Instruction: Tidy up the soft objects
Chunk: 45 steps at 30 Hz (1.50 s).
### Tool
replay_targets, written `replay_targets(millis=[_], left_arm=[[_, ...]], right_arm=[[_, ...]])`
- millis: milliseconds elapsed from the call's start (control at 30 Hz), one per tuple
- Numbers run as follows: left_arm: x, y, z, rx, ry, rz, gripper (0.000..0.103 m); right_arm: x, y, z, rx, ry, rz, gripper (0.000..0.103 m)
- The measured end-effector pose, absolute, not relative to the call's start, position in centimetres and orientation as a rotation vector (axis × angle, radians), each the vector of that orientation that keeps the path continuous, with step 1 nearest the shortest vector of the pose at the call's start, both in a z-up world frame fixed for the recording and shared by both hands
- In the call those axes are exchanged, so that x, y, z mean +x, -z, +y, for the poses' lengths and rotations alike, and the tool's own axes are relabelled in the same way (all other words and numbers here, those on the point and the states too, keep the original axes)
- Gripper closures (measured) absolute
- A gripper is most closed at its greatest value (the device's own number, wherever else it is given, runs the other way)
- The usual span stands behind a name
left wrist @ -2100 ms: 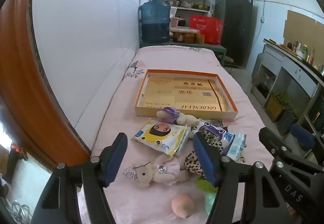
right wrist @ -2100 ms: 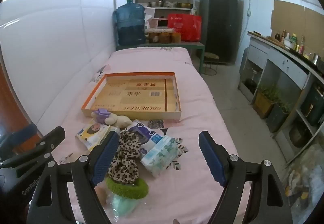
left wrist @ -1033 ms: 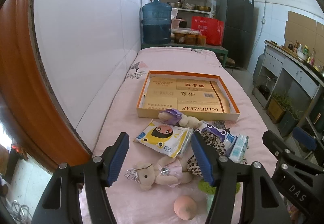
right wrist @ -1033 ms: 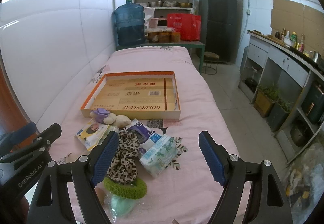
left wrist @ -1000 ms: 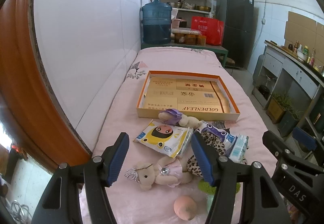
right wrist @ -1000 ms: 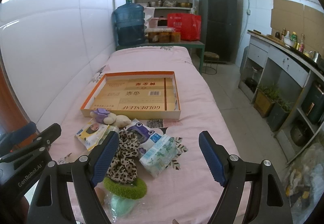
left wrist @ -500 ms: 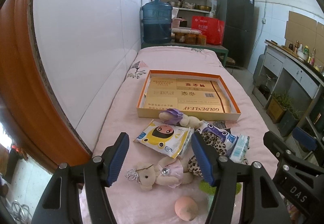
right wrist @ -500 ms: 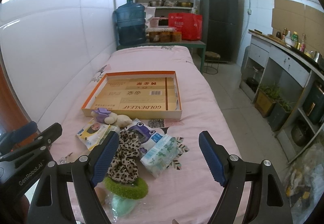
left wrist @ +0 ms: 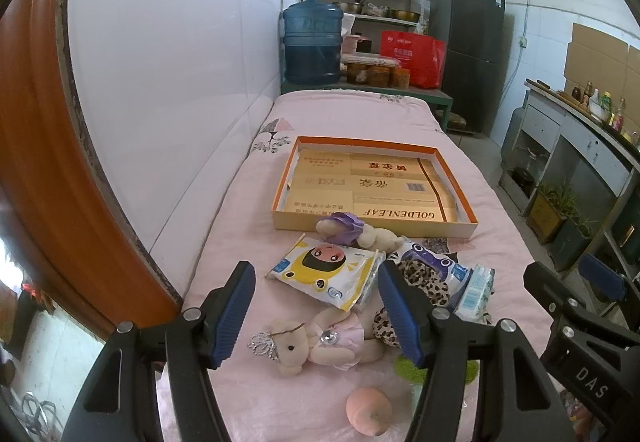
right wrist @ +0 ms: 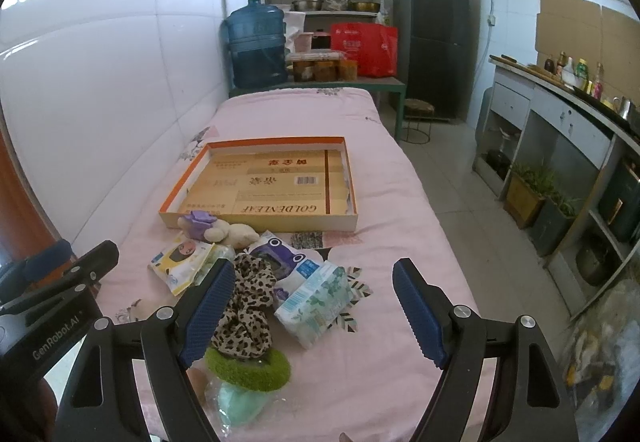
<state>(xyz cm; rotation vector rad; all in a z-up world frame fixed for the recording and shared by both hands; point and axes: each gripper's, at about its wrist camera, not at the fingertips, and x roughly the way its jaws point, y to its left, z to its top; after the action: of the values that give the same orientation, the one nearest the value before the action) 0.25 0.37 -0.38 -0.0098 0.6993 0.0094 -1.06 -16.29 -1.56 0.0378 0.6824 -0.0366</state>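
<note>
A heap of soft things lies on the pink bed in front of a shallow orange-rimmed cardboard box (left wrist: 456, 168) (right wrist: 354, 220). In it are a yellow wipes pack (left wrist: 326, 272) (right wrist: 180, 260), a plush bear in a pink dress (left wrist: 316, 340), a purple-capped plush (left wrist: 352, 232) (right wrist: 218, 228), a leopard scrunchie (right wrist: 244, 306), a frog-print pack (right wrist: 286, 260), a tissue pack (right wrist: 316, 300), a green fuzzy ring (right wrist: 248, 366) and a peach ball (left wrist: 368, 410). My left gripper (left wrist: 316, 310) hangs open above the bear. My right gripper (right wrist: 312, 312) hangs open above the tissue pack. Neither holds anything.
A white padded wall (left wrist: 180, 82) runs along the bed's left side. Beyond the bed's far end stand a blue water jug (right wrist: 256, 44), a red bag (right wrist: 362, 48), shelves and a dark fridge (right wrist: 434, 42). To the right the bed drops to a tiled floor (right wrist: 448, 178) beside a counter.
Both views have shifted only slightly; the grippers drifted a little back from the heap. Nothing on the bed has moved, and both grippers stay open.
</note>
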Motion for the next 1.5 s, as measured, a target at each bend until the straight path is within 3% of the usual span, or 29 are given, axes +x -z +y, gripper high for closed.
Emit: replay_targets(millis=[1167,1500], left_arm=[[0.3,1.3,1.3,-0.02,-0.008,0.704,0.039],[0.9,3.8,5.0,-0.063,-0.01,0.728,0.039]], right_arm=[[-1.1,1.8,-16.8,0.047,0.035,0.69,0.021],[-1.0,5.2,-17.7,0.067,0.035,0.758,0.021]])
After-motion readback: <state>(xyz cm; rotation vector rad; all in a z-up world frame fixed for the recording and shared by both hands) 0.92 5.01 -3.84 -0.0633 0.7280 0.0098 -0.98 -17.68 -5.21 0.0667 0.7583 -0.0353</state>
